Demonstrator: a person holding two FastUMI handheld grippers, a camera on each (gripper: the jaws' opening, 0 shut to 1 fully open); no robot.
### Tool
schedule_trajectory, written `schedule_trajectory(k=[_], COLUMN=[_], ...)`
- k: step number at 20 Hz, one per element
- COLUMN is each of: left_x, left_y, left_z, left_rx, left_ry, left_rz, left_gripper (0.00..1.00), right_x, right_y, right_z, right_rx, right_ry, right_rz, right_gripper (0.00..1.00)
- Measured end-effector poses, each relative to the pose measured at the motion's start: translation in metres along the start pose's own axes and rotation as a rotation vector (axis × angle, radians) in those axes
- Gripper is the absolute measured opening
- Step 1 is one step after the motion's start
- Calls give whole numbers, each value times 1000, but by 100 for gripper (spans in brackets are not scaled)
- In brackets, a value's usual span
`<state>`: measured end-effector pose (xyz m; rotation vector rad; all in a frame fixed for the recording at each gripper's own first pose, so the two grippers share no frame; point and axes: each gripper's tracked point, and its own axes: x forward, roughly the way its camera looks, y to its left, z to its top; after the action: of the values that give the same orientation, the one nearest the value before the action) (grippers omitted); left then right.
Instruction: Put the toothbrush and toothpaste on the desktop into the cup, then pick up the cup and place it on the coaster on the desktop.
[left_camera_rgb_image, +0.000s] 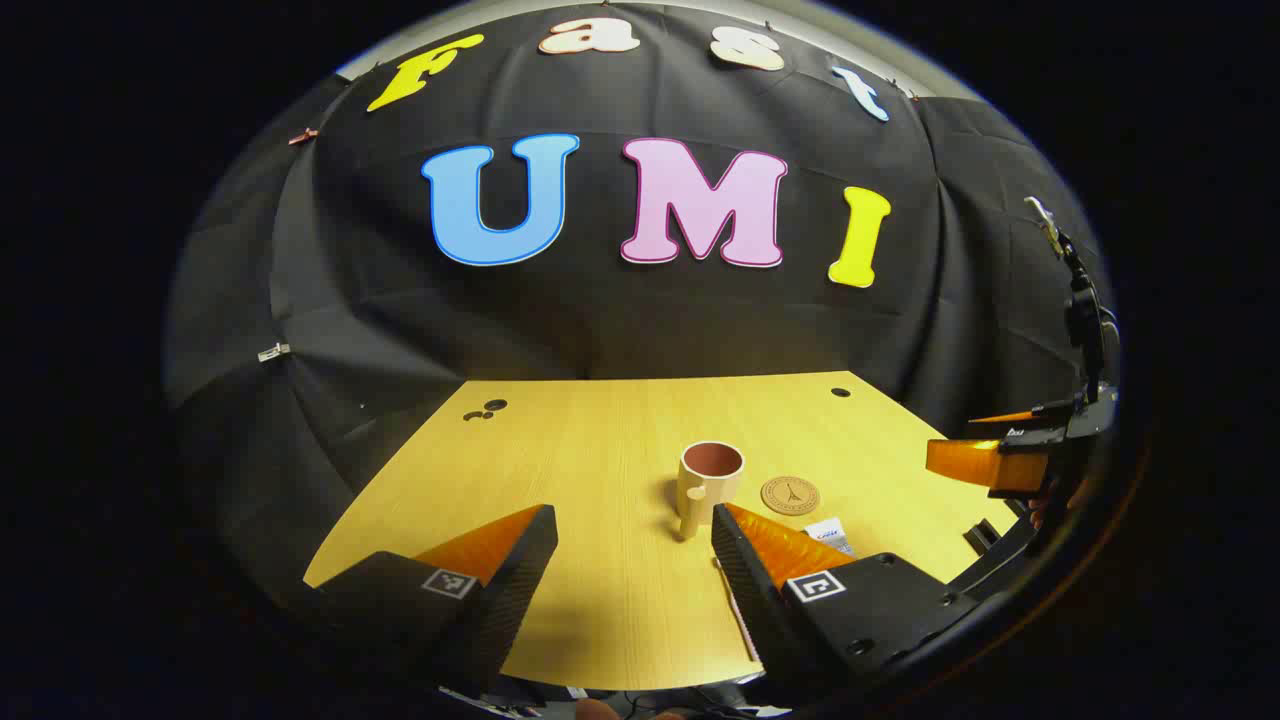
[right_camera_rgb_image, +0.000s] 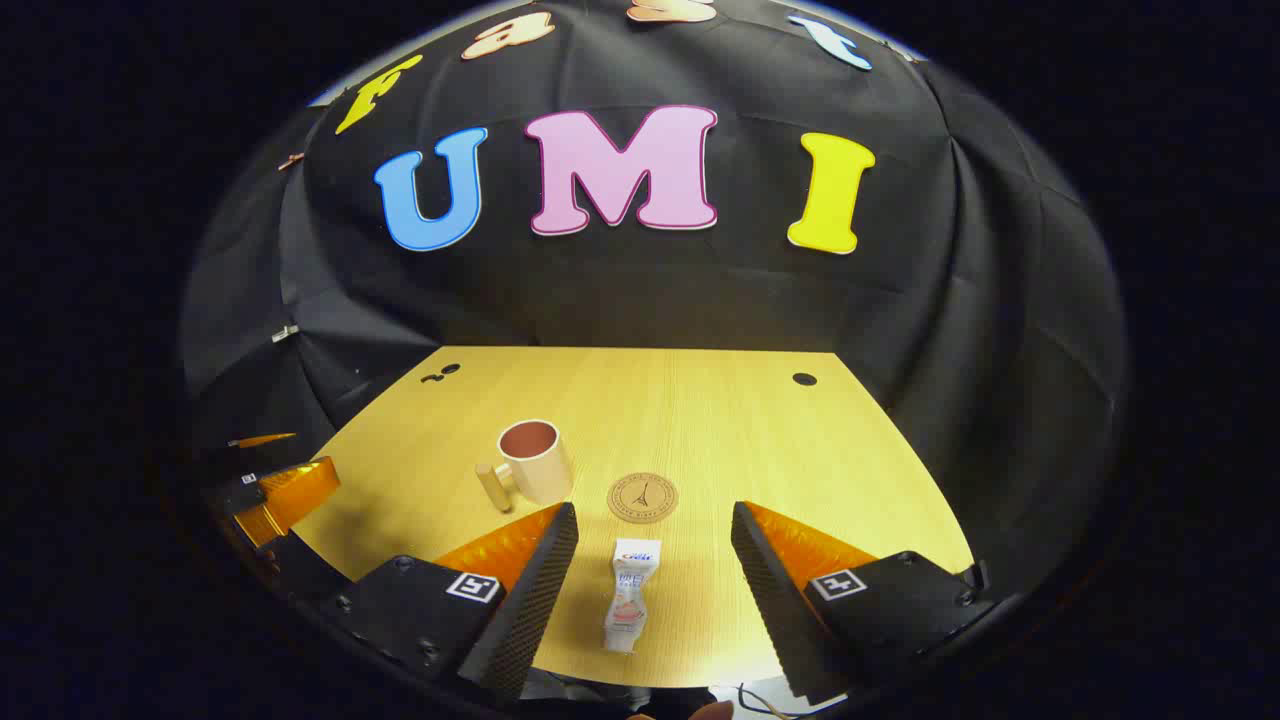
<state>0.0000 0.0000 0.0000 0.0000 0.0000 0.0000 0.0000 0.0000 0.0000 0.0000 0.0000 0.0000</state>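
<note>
Both grippers hang spread wide, empty. Right gripper (right_camera_rgb_image: 650, 590) frames the toothpaste (right_camera_rgb_image: 630, 597); cup (right_camera_rgb_image: 538, 460) at ten o'clock, coaster (right_camera_rgb_image: 642, 497) at twelve. Risk: the tapered tube may slip when pinched

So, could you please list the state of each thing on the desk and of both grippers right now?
cup: upright, empty, on the desk beside the coaster.
coaster: flat, bare.
toothpaste: lying flat, between the right gripper's open fingers, not gripped.
toothbrush: lying on the desk, partly hidden by a finger.
left gripper: open, holding nothing.
right gripper: open, holding nothing.
</note>
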Motion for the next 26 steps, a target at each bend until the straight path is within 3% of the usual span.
schedule_trajectory(k=[14, 21, 26], left_x=[25, 33, 30], left_y=[10, 15, 22], left_z=[-11, -36, -66], left_rx=[8, 21, -13], left_ry=[44, 135, 226], left_rz=[-6, 16, 50], left_gripper=[96, 96, 97], right_x=[13, 37, 60], right_y=[-2, 2, 7], right_z=[-9, -40, -90], right_rx=[7, 36, 23], right_ry=[33, 152, 285], right_rz=[-33, -30, -14], right_gripper=[95, 95, 95])
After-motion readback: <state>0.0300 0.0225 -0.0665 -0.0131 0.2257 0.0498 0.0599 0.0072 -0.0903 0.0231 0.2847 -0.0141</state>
